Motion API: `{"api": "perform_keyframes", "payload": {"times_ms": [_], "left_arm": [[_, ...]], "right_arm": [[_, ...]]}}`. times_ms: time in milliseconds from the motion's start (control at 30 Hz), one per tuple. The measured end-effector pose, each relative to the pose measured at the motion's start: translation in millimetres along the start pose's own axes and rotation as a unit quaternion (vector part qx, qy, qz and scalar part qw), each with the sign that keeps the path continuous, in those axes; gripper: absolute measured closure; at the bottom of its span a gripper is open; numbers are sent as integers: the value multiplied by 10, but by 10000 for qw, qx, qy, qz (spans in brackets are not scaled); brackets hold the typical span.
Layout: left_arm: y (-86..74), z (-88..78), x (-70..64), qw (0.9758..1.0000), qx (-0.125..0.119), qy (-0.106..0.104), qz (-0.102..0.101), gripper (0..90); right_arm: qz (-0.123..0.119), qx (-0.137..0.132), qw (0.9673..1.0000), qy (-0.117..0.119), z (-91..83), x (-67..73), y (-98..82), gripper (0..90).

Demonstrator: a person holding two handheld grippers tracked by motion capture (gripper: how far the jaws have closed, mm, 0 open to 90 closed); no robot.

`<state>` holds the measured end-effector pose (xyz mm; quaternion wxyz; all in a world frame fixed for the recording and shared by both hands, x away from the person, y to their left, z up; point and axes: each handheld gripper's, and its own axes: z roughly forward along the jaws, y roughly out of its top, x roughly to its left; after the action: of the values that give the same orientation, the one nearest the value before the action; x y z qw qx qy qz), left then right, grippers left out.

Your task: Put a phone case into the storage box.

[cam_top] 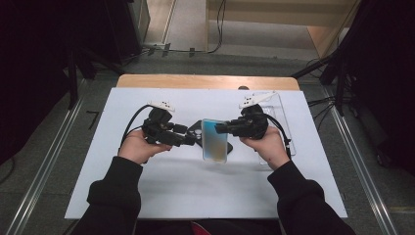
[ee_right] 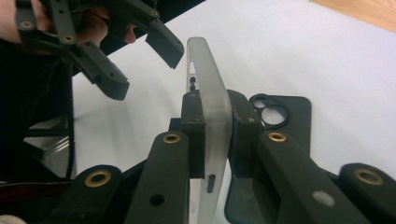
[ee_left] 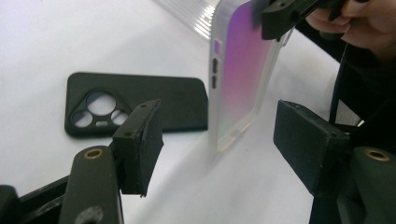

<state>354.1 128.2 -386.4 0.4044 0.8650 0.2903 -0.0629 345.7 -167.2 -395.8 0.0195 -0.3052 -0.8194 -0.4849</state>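
The right claw (ee_right: 215,135) is clenched on the edge of a frosted translucent phone case (cam_top: 215,140), holding it upright on its long edge above the white tabletop (cam_top: 161,186). In the left gripper view the same case (ee_left: 243,79) stands just ahead of the left claw (ee_left: 224,140), slightly toward its right jaw. The left claw (cam_top: 192,140) is released, its jaws apart with nothing between them; it sits just beside the case's left face, and is the free hand nearest to it. The case's long axis runs toward and away from the person, so the left jaws would have to straddle its thin edge. A black phone case (ee_left: 135,102) lies flat on the tabletop beneath and behind the upright case, camera cut-outs facing up. A clear plastic box (cam_top: 276,110) lies behind the right hand (cam_top: 269,147), out of the way.
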Motion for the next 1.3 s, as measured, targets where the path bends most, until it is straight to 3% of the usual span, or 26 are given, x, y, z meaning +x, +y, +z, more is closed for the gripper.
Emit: {"api": "perform_keyframes", "payload": {"times_ms": [67, 133, 333, 467, 600, 967, 1067, 1167, 1233, 1300], "left_arm": [[-15, 0, -21, 9999, -11, -34, 148, 319], [-21, 17, -33, 9999, 22, -55, 138, 317], [-48, 77, -67, 9991, 99, -178, 365, 320], [-53, 104, -95, 9982, 170, -280, 505, 321], [-48, 113, -97, 9978, 191, -390, 492, 323], [-39, 103, -128, 9947, 12, -712, 736, 367], [-51, 122, -160, 9930, -11, -800, 873, 447], [-94, 130, -186, 9869, -30, -977, 1286, 684], [-104, 136, -165, 9855, -12, -1186, 1216, 777], [-115, 150, -149, 9835, 38, -1346, 1211, 795]], "right_arm": [[-7, -43, 9999, 105, -16, 1, -10, 771], [-86, -18, 9999, 127, -38, 23, -16, 771], [-348, 36, 9988, 342, -54, 60, -19, 771], [-621, 175, 9970, 435, -17, 121, -16, 771], [-991, 233, 9937, 469, 17, 187, -21, 770], [-1127, 353, 9898, 799, 83, 232, -53, 769], [-1139, 386, 9888, 880, 102, 245, -64, 769], [-1205, 393, 9871, 974, 115, 254, -67, 769], [-1222, 425, 9863, 1019, 115, 266, -68, 769], [-1232, 444, 9858, 1053, 117, 264, -70, 770]]}}
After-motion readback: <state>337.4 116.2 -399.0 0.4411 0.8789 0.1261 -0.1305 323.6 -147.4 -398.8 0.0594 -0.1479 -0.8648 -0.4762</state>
